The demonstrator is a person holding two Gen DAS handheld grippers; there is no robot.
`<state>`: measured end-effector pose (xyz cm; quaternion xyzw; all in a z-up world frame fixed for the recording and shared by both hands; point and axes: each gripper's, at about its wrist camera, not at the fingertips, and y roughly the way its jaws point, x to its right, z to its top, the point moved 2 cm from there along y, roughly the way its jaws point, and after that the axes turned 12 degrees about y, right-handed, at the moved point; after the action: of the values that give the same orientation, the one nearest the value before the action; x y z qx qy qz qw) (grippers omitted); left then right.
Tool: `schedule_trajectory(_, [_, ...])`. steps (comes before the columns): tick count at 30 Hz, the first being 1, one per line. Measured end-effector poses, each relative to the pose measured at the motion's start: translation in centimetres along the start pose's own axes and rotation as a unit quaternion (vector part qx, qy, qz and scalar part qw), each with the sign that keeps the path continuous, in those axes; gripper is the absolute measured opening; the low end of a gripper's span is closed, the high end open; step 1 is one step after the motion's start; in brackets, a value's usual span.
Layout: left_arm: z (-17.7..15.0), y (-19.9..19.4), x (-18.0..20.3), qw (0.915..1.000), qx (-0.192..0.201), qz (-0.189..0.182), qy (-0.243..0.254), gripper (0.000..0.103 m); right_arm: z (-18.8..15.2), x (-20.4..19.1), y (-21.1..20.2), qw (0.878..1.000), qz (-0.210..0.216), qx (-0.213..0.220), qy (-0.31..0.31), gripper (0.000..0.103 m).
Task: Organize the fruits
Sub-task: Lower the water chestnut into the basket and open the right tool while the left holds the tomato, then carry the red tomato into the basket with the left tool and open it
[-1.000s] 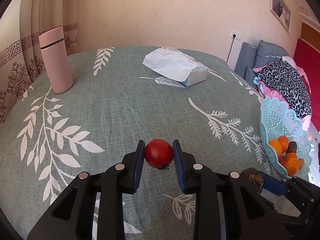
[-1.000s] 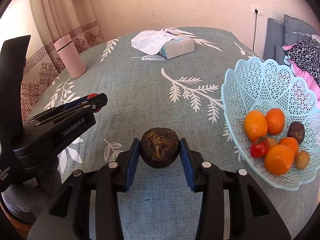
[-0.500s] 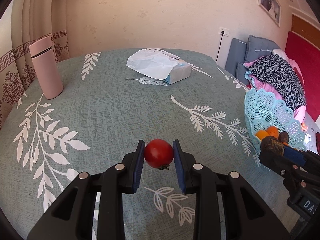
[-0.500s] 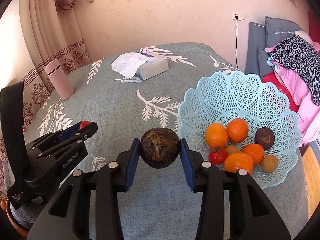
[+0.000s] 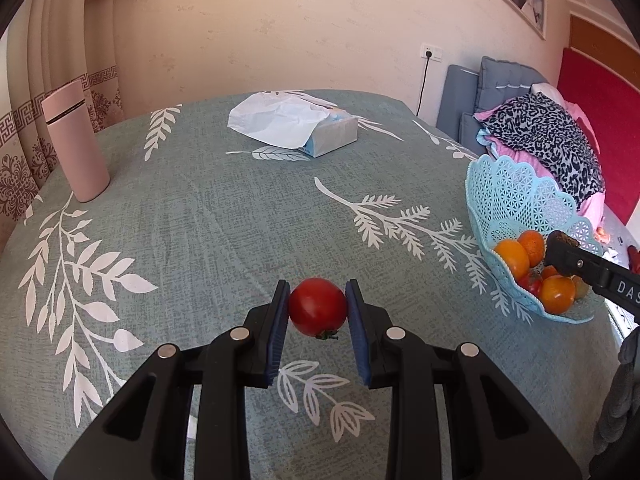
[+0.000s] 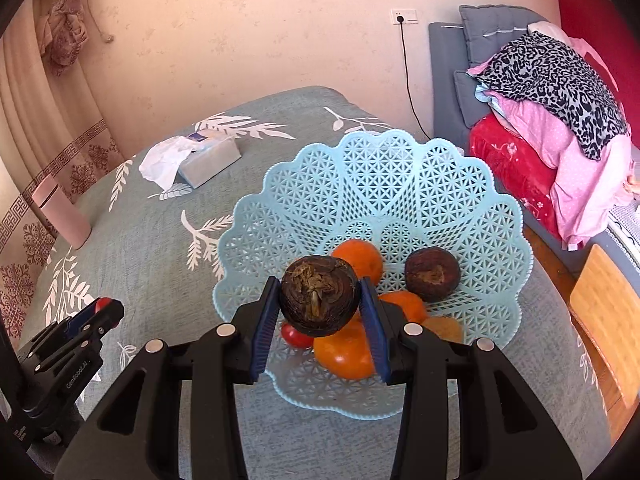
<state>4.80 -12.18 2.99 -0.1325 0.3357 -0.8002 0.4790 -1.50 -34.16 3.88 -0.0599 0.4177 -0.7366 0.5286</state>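
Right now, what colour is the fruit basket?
Light blue, with a lattice pattern. The basket shows best in the right wrist view.

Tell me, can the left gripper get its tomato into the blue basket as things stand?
Probably not yet: the right gripper, shut on a dark fruit, hangs over the basket, while the left gripper holds the tomato over bare tablecloth.

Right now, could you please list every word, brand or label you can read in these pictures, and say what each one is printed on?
"GenRobot.AI": white print on the side of the left gripper, seen from the right wrist.
"DAS", cut off by the picture's edge: on the right gripper, seen from the left wrist.
Small white print low on the left gripper's body: too small to read.
Tissue box print: blurred, unreadable.
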Motion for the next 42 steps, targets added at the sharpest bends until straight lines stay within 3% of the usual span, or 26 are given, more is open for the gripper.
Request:
schedule_trajectory(14, [-0.3, 0.2, 0.5, 1.0, -0.004, -0.002, 0.007, 0.029, 1.0, 2.7, 1.0, 0.999, -0.005, -0.007, 0.045, 0.045])
schedule_trajectory(16, [-0.4, 0.3, 0.6, 1.0, -0.005, -0.001, 0.008, 0.029, 1.2, 3.0, 0.5, 0.999, -0.005, 0.002, 0.049, 0.049])
schedule_trajectory(29, [0.3, 0.0, 1.6, 0.9998, -0.007, 0.002, 0.019, 0.029, 0.7, 5.2, -3.4, 0.997, -0.023, 0.056, 0.038, 0.049])
schedule_trajectory(42, [3.9, -1.0, 7.0, 0.9973, 0.018, -0.017, 0.069, 0.029, 0.5, 7.3, -4.6, 0.996, -0.021, 0.079, 0.038, 0.055])
